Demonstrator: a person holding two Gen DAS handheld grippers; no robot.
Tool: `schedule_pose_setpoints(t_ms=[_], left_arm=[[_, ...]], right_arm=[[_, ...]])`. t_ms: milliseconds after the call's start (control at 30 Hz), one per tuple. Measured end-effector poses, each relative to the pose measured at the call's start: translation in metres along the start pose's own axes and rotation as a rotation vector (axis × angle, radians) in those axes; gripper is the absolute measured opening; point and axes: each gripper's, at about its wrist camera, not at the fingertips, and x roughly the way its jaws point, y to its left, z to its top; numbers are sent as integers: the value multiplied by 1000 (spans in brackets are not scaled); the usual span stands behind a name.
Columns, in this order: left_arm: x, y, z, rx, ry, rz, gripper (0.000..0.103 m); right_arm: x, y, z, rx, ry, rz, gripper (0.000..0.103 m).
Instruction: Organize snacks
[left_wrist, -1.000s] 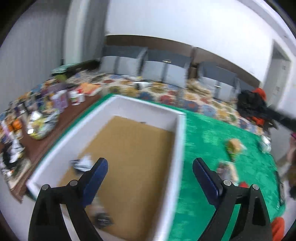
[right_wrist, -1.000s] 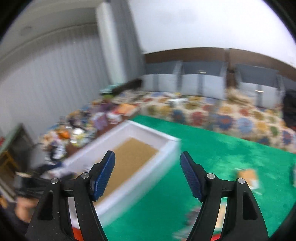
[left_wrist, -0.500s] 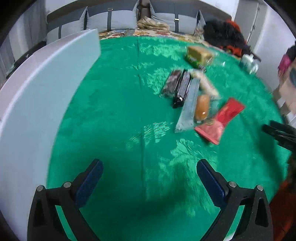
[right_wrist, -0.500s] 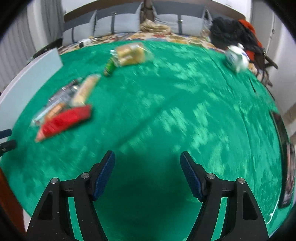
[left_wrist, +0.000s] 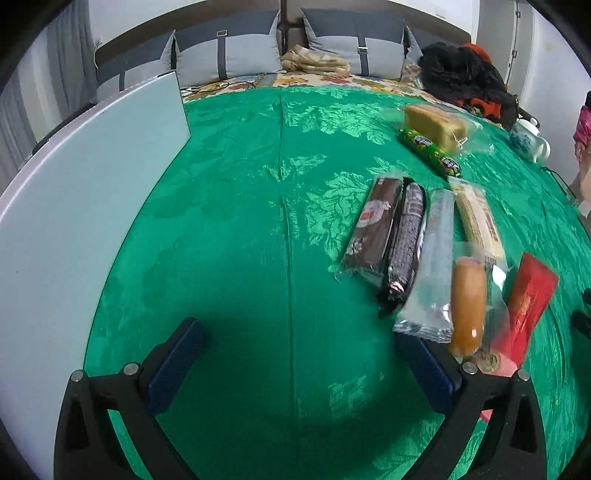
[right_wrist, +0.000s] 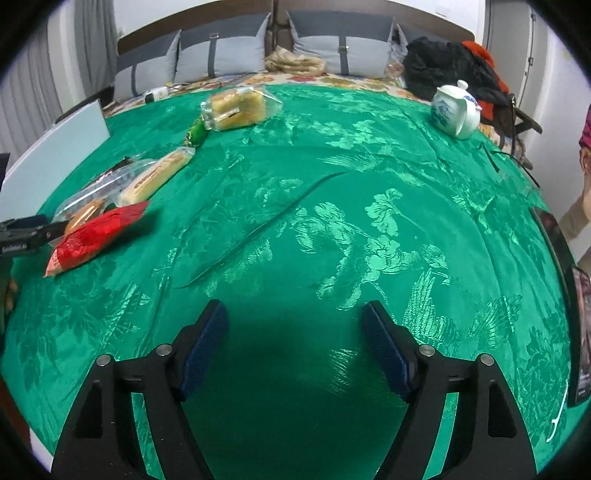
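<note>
Both tools have swung away from the white box (left_wrist: 85, 206) in the last second. A second ago the left camera looked down into its tan floor, where a couple of wrappers already lay; now only the box's outer wall shows, from 9 to 11 o'clock in the left view, and the snacks fill the right side instead.

The left gripper (left_wrist: 299, 363) hangs low over the green tablecloth (left_wrist: 258, 221), jaws spread wide and holding nothing. Its right-hand finger sits just beside the near end of a silver packet (left_wrist: 430, 266) at about 3 o'clock. That packet lies in a row with a brown biscuit pack (left_wrist: 375, 221), a dark cookie sleeve (left_wrist: 406, 240), a pale wafer pack (left_wrist: 478, 221), an orange sausage-shaped snack (left_wrist: 468, 302) and a red packet (left_wrist: 526, 299). Farther off, near 1 o'clock, are a green candy roll (left_wrist: 430, 151) and a wrapped sponge cake (left_wrist: 436, 125).

The right gripper (right_wrist: 295, 345) is likewise released and empty, over bare cloth, well apart from the snacks, which sit at its 9 to 11 o'clock. A white teapot (right_wrist: 452, 109) stands at 1 o'clock.

I judge a drop into the box is finished and the left tool is lining up the next pick, probably the silver packet. It needs to shift right to straddle it. The packs overlap, so a neighbour could get dragged along.
</note>
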Motion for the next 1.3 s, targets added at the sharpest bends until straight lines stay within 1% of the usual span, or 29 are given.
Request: schedule_pose_setpoints(t_ms=[367, 467, 633, 1300], left_arm=[[-1, 4, 0, -16, -6, -18, 103], [-1, 3, -1, -14, -2, 9, 103], [-1, 3, -1, -15, -1, 9, 103], [-1, 3, -1, -15, -1, 9, 103]], right_arm=[[0, 0, 0, 2, 2, 5, 82], [0, 0, 0, 2, 2, 5, 82], [0, 1, 0, -1, 5, 9, 84], [0, 2, -1, 0, 7, 9, 85]])
